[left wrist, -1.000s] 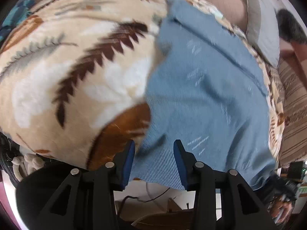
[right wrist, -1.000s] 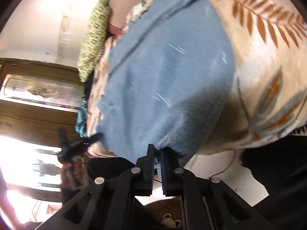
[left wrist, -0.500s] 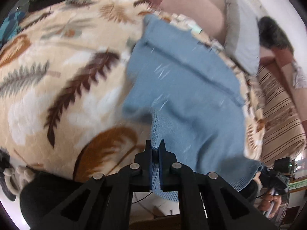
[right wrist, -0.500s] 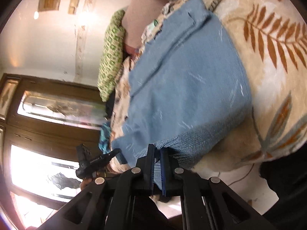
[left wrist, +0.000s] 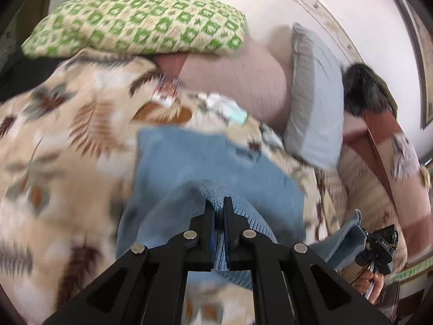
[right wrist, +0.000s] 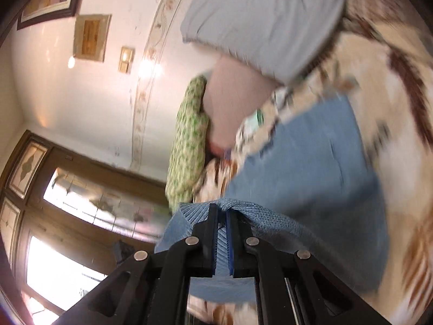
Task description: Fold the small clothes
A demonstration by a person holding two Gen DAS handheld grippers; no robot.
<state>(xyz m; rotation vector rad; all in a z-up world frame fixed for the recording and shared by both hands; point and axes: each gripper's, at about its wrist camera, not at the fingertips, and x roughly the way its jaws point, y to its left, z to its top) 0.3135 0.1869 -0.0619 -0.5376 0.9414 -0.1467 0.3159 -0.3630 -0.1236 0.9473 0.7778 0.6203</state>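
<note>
The small blue knitted garment (left wrist: 216, 168) lies on the bed, spread over the cream fleece blanket with brown leaf print (left wrist: 54, 146), and its ribbed hem is lifted off the blanket at both near corners. The left gripper (left wrist: 219, 203) has its jaws closed almost together on a bunch of that ribbing, and the right gripper (right wrist: 222, 211) pinches the other corner the same way, with only a thin strip of knit between the pads.

From where I stand, the risk is in the grip itself: each bite takes just the edge of a stretchy rib, so a quick pull forward could let one corner slide free and the fold would land crooked. If the two hands travel unevenly, the hem may come down skewed against the far edge near the grey pillow (left wrist: 314, 108). The fleece looks clingy, so the lower layer might drag and wrinkle underneath. The green-and-cream patterned cushion (left wrist: 140, 21) lies well beyond the garment and seems no obstacle. Motion blur hides finer detail of the fabric.
</note>
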